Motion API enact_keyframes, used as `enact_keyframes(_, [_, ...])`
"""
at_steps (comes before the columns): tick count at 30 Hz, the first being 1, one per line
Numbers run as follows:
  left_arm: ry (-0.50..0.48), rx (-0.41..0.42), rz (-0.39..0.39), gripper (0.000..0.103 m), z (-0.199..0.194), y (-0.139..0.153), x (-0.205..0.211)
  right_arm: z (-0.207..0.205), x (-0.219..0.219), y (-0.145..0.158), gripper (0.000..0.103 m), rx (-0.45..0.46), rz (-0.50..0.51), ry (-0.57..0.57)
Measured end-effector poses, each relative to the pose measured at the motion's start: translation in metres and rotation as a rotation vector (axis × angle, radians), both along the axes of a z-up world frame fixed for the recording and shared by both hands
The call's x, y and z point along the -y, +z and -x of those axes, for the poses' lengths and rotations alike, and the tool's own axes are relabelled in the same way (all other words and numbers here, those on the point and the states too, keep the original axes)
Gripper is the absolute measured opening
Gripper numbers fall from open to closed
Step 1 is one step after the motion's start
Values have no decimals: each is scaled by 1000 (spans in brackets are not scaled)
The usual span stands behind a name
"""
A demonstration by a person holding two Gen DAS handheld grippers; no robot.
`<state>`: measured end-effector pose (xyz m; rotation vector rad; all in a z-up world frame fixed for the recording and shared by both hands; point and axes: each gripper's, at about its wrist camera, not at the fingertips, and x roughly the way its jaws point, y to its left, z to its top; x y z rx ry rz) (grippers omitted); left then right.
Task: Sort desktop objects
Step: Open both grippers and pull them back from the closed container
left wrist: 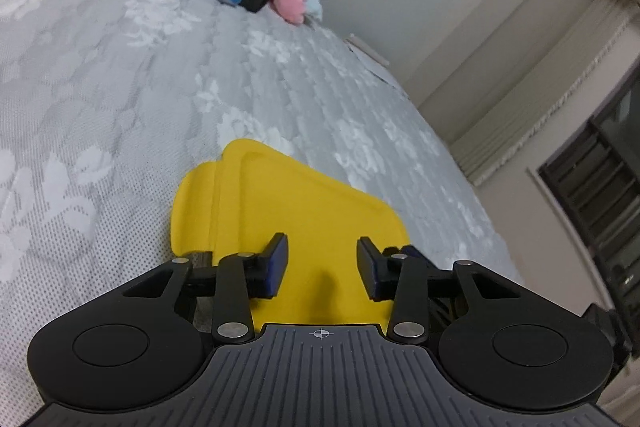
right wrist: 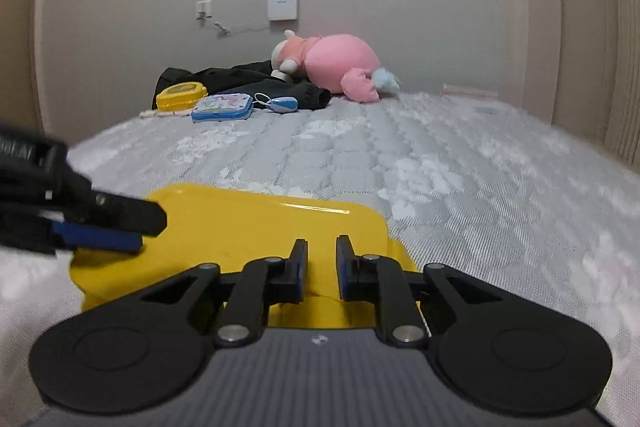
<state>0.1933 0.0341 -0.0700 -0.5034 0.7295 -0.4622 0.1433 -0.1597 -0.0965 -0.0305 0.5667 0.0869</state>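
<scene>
A flat yellow lid (left wrist: 288, 223) lies on the grey patterned mattress (left wrist: 100, 87), right under both grippers; it also shows in the right wrist view (right wrist: 248, 227). My left gripper (left wrist: 322, 265) is open above the lid's near part, and its fingers (right wrist: 120, 223) reach in from the left in the right wrist view. My right gripper (right wrist: 322, 269) hovers over the lid's near edge with its jaws a narrow gap apart and nothing between them. A yellow box (right wrist: 181, 95), a blue tin (right wrist: 222, 109) and a blue keychain (right wrist: 282, 104) lie far back.
A pink plush toy (right wrist: 336, 67) and a black garment (right wrist: 240, 75) lie at the far end by the wall. The mattress edge (left wrist: 440, 131) drops off at the right, toward a curtain and a window. A wall socket with a cable (right wrist: 204, 11) is behind.
</scene>
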Motion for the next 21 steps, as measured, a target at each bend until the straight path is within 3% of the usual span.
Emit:
enact_keyframes(2, [0,10,-16,43,3,1,2,3,-6,-1,17,20,45,11])
enact_keyframes(4, [9,26,-37,45,10,5,1,6,-5,2,24,19,26,7])
enact_keyframes(7, [30,57,-92,60,25,15,-1,18,3,15,46,19,-21,-25])
enact_keyframes(10, [48,59,-135,70,42,25,-1,35,10,31,55,15,-57,-58])
enact_keyframes(11, [62,58,-165,81,48,28,0,40,11,35,59,2,-69,-70])
enact_keyframes(12, [73,55,-195,85,55,29,1,47,13,39,62,-13,-83,-82])
enact_keyframes(18, [89,-41,-312,94,96,25,10,78,15,53,84,-112,-133,-78])
enact_keyframes(21, [83,-53,-383,96,115,18,22,88,15,49,87,-176,-163,-98])
